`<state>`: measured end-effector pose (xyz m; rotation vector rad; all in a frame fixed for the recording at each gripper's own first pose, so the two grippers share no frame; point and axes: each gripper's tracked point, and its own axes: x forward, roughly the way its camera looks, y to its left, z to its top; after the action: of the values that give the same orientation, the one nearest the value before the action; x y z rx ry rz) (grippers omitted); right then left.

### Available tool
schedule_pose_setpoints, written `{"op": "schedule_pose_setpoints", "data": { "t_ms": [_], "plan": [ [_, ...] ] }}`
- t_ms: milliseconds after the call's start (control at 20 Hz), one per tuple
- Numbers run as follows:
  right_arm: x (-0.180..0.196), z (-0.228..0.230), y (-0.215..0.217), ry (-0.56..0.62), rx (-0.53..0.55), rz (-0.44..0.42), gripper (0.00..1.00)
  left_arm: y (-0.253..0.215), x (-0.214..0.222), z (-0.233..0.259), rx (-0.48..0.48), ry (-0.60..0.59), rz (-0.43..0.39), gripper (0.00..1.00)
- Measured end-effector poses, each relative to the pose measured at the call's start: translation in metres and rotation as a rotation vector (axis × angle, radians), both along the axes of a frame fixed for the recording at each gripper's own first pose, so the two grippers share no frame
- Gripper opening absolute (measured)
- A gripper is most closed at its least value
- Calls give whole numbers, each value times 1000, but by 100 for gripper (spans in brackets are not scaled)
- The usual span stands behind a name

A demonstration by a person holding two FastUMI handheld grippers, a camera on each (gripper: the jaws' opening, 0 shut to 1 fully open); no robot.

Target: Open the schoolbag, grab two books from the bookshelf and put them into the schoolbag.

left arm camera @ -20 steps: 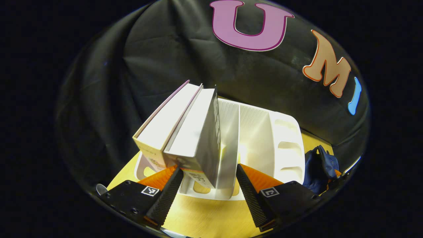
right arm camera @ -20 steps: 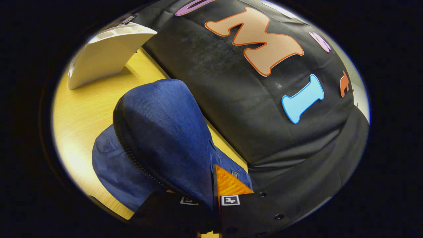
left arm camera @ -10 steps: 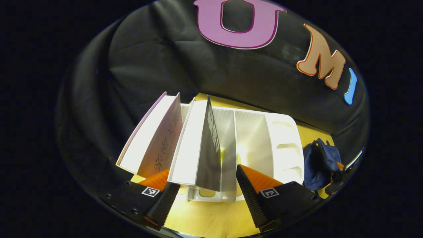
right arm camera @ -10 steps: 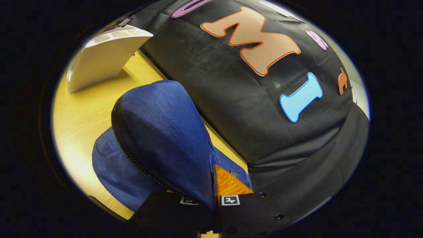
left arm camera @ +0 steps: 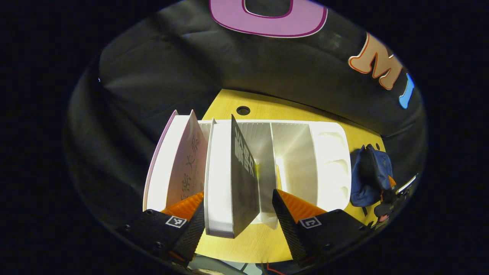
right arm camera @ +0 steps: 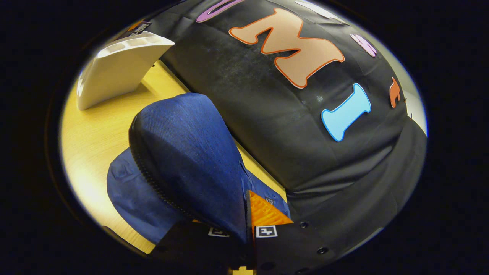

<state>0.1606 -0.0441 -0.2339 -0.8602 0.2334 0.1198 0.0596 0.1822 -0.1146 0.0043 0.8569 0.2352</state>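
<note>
Left gripper (left arm camera: 237, 225): fingers spread wide, straddling the dark-covered book (left arm camera: 244, 179) without pressing it; this book stands upright at the left end of the white bookshelf (left arm camera: 328, 160). Second book (left arm camera: 179, 164), pale cover: leaning left, just beside the first. Bookshelf: on the yellow table (left arm camera: 244, 240), its right compartments bare. Right gripper (right arm camera: 244, 225): fingers pinched on the raised flap of the blue schoolbag (right arm camera: 183, 152), zipper edge showing. Schoolbag: on the table, near the bookshelf's right end, against the booth wall.
</note>
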Motion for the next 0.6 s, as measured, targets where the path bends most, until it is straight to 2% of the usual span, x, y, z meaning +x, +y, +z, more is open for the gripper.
{"op": "schedule_pose_setpoints", "data": {
  "t_ms": [150,300,550,600],
  "plan": [
    [-1,2,0,-2,7,-1,7,10,8,-2,24,70,-25,90],
    [1,1,0,-1,13,-1,7,18,15,-3,82,156,-58,86],
    [0,3,0,-1,20,-4,7,21,27,-7,161,258,-101,85],
    [1,3,-1,-1,20,-4,7,21,30,-8,172,273,-105,81]
  ]
}}
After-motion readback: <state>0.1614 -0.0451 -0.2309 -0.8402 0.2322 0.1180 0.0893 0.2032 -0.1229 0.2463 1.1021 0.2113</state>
